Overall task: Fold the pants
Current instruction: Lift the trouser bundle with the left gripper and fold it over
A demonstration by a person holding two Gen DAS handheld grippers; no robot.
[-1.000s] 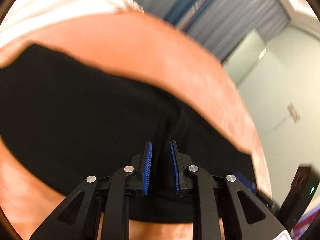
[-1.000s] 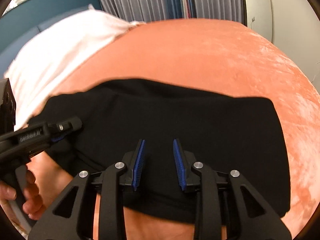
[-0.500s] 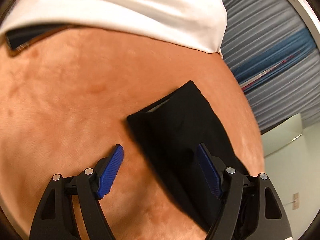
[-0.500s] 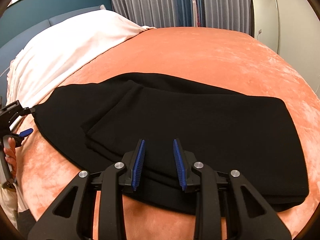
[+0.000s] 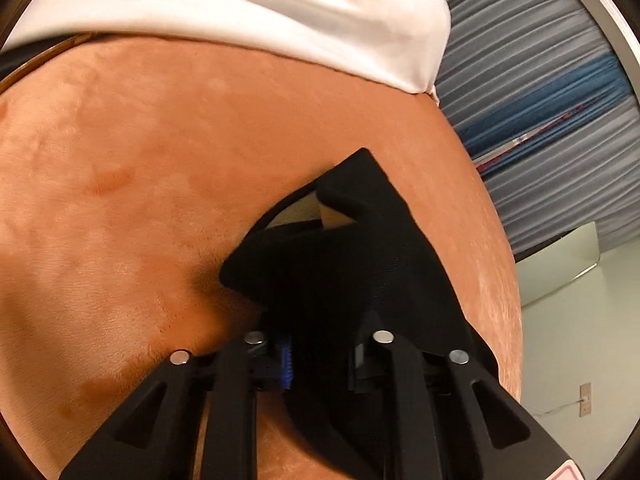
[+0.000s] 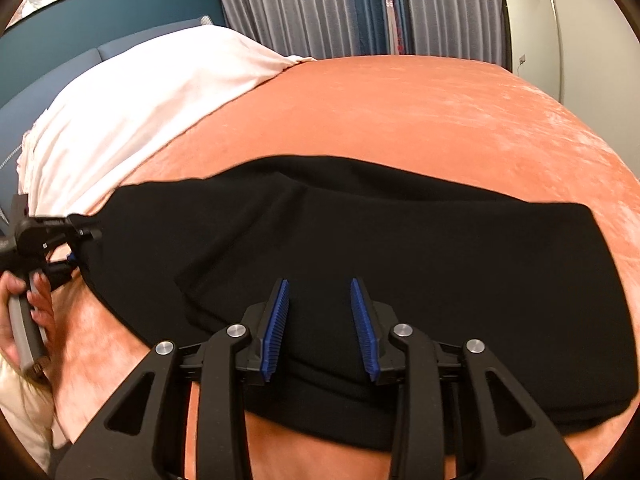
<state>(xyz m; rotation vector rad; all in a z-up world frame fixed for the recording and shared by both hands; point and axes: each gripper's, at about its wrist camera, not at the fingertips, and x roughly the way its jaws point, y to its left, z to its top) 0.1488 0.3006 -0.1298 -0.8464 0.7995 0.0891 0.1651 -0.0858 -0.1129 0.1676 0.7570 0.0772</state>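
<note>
Black pants (image 6: 360,248) lie folded across an orange bedspread (image 6: 400,120). In the left wrist view my left gripper (image 5: 316,356) is shut on the end of the pants (image 5: 344,264), with the cloth bunched between the jaws and lifted a little; a pale inner label shows in the opening. The left gripper also shows at the left edge of the right wrist view (image 6: 76,240), at the pants' left end. My right gripper (image 6: 320,320) is open and empty, hovering above the near edge of the pants, fingers (image 6: 276,320) apart.
A white sheet (image 6: 140,112) covers the head of the bed at the back left. Grey and blue curtains (image 6: 360,8) hang behind the bed. A pale wall and cabinet (image 6: 528,20) stand at the right. A hand (image 6: 24,312) holds the left gripper's handle.
My left gripper was open beside the pants' end half a second ago; it has closed on the cloth. The right gripper has stayed open over the pants.
</note>
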